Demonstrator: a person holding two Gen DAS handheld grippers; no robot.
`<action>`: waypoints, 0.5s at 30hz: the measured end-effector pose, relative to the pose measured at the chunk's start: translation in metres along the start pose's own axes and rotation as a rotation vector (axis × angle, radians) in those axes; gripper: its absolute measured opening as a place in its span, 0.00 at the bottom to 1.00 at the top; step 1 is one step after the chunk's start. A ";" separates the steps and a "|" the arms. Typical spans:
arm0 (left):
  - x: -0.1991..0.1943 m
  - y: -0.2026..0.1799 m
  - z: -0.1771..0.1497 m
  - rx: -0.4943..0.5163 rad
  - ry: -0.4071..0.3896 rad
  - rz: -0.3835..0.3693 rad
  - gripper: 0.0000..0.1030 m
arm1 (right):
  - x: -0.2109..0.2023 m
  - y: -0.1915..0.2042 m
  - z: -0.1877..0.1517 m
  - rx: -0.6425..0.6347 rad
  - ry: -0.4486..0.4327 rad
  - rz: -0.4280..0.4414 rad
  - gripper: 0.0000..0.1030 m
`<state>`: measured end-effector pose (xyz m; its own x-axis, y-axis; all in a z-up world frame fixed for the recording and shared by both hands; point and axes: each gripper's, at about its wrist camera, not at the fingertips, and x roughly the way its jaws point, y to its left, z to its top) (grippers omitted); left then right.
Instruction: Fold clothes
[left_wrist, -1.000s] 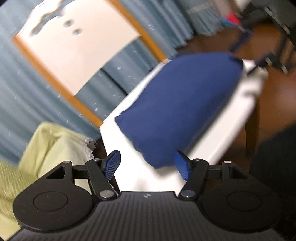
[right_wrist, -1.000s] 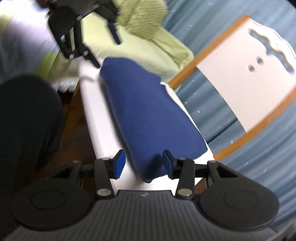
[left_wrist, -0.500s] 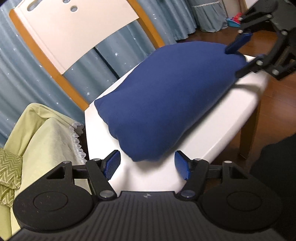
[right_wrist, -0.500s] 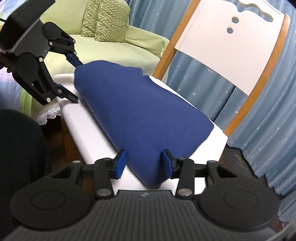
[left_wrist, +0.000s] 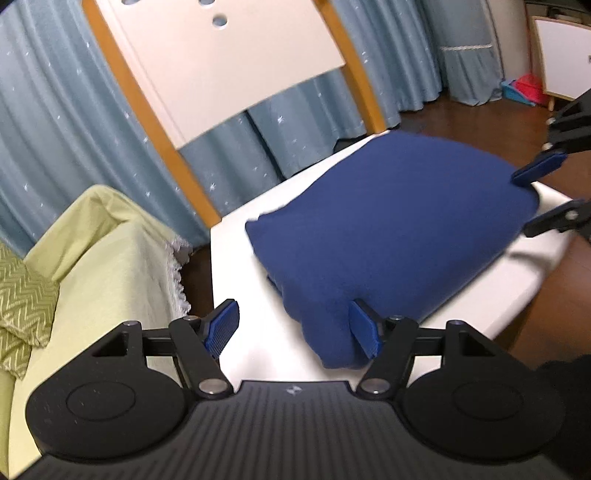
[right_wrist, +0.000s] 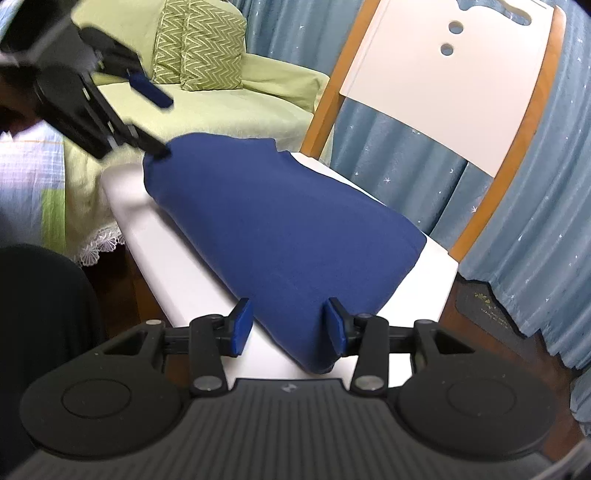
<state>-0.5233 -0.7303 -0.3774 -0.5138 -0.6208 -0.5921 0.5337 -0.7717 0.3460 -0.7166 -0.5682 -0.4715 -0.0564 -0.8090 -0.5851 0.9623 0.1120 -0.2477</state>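
Both grippers sit at opposite ends of the navy garment, which lies bunched on the white chair seat. Since a second ago the blur has cleared and my views have rolled closer to level; the cloth has barely shifted on the seat, so I judge the fold is not yet begun. My left gripper stands wide open at the seat's front corner nearest the green sofa: the garment's corner touches its right pad only, the other pad over bare seat. My right gripper straddles the opposite corner (the one farther from the sofa) with jaws part-open; whether its pads actually pinch the cloth I cannot tell.
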 end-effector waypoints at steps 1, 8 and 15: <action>0.001 0.000 -0.002 -0.008 0.000 0.001 0.66 | 0.000 0.001 -0.001 -0.003 0.001 0.001 0.38; 0.004 -0.001 -0.006 -0.012 0.021 0.014 0.66 | 0.002 0.007 -0.001 0.002 0.007 0.016 0.39; -0.016 0.003 0.001 -0.063 0.032 0.050 0.71 | -0.008 0.002 0.002 0.014 0.000 0.022 0.38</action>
<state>-0.5143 -0.7229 -0.3664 -0.4646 -0.6527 -0.5984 0.5997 -0.7292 0.3297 -0.7131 -0.5625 -0.4654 -0.0352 -0.8062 -0.5906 0.9671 0.1216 -0.2236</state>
